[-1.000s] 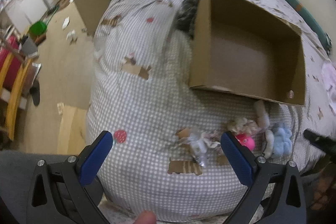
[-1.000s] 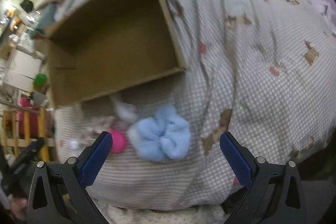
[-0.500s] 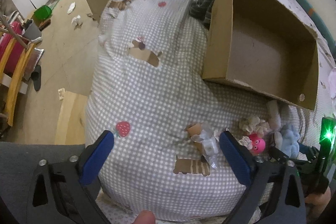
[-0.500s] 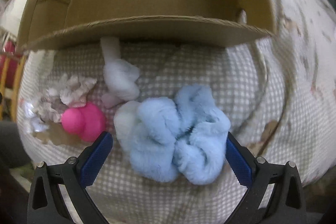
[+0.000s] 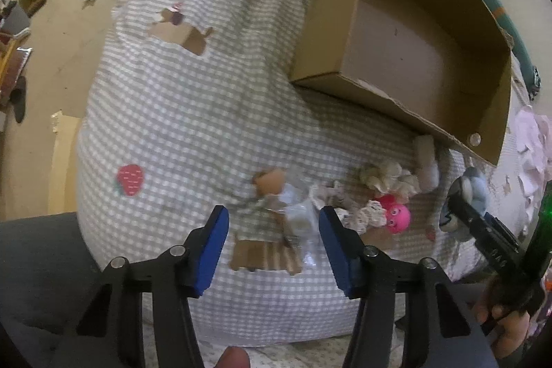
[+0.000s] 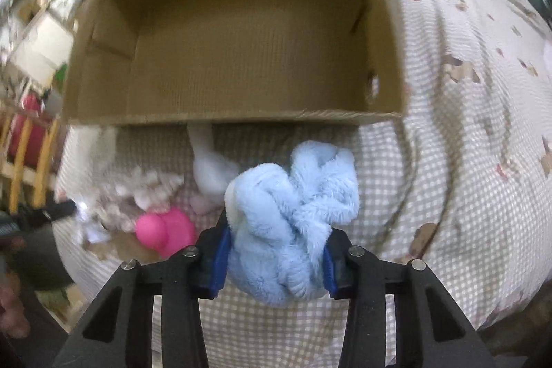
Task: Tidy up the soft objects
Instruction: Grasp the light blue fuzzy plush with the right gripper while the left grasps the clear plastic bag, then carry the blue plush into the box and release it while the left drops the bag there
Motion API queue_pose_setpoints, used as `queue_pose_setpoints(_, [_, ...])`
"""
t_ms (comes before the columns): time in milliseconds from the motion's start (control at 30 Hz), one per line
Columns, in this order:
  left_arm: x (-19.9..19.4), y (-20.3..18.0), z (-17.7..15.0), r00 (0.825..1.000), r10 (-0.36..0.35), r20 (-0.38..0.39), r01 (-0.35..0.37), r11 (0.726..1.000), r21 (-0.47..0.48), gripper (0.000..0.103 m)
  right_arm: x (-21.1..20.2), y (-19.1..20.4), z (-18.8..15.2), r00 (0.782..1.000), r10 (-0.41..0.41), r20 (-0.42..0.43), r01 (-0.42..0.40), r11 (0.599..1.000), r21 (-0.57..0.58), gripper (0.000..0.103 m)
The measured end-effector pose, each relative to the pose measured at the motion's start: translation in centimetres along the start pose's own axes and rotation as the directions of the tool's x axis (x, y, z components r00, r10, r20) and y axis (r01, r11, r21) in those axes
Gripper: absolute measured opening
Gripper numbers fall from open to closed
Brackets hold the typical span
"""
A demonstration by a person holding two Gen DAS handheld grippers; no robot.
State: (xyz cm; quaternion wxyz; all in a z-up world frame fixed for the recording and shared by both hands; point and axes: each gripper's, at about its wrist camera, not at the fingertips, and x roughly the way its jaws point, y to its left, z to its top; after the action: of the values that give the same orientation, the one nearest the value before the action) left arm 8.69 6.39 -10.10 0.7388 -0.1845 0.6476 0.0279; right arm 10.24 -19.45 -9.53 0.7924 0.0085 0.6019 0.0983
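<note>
**Two grabs closing at once — pick-up step**

Both jaws are closing. The right gripper [image 6: 274,259] is pressed onto the blue fluffy toy [image 6: 293,212], which lies on the checked bedcover [image 5: 179,112] just before the empty cardboard box [image 6: 241,33]. The left gripper [image 5: 272,247] straddles a clear crinkly wrapper [image 5: 296,216], pads not yet touching — grip unfinished. Next, judged: a firm squeeze, a lift, carriage over the box wall.

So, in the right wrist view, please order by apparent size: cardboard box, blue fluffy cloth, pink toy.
1. cardboard box
2. blue fluffy cloth, though it sits nearest the camera, which enlarges it
3. pink toy
</note>
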Motion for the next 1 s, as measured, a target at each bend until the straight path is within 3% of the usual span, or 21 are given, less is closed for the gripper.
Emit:
queue_pose_setpoints(100, [0.8,-0.6,0.1,0.999,-0.029,-0.027,0.029,1.0,0.0,0.037,-1.4,-1.2,0.2,1.0,0.028,0.012,-0.029,0.999,0.041,0.045])
queue_pose_setpoints(167, [1.4,-1.0,0.1,0.998,-0.048,-0.044,0.048,0.999,0.003,0.025,-2.1,-1.6,0.3,0.999,0.033,0.017,-0.034,0.998,0.048,0.045])
queue_pose_setpoints(200, [1.6,-1.1,0.1,0.997,-0.057,-0.055,0.057,0.998,0.003,0.013,-2.3,-1.7,0.2,0.999,0.036,0.018,-0.037,0.998,0.05,0.045])
queue_pose_setpoints(367, [0.4,-1.1,-0.2,0.994,-0.094,-0.051,0.094,0.996,0.0,0.013,-3.0,-3.9,0.9,0.998,0.051,0.023,-0.052,0.997,0.065,0.045])
queue_pose_setpoints(700, [-5.1,-0.7,-1.7,0.998,-0.035,0.06,0.033,0.999,0.04,0.012,-5.3,-5.4,-0.7,0.993,0.106,0.047,-0.11,0.991,0.076,0.045])
queue_pose_setpoints(833, [-8.0,-1.4,-1.2,0.986,-0.036,0.161,0.024,0.997,0.079,0.012,-8.6,-6.0,-0.7,0.978,0.174,0.115,-0.183,0.981,0.07,0.045])
queue_pose_setpoints(1000, [-10.8,-4.7,0.9,0.96,-0.027,0.278,-0.021,0.986,0.168,0.012,-12.5,-6.6,0.6,0.947,0.263,0.184,-0.277,0.959,0.055,0.045])
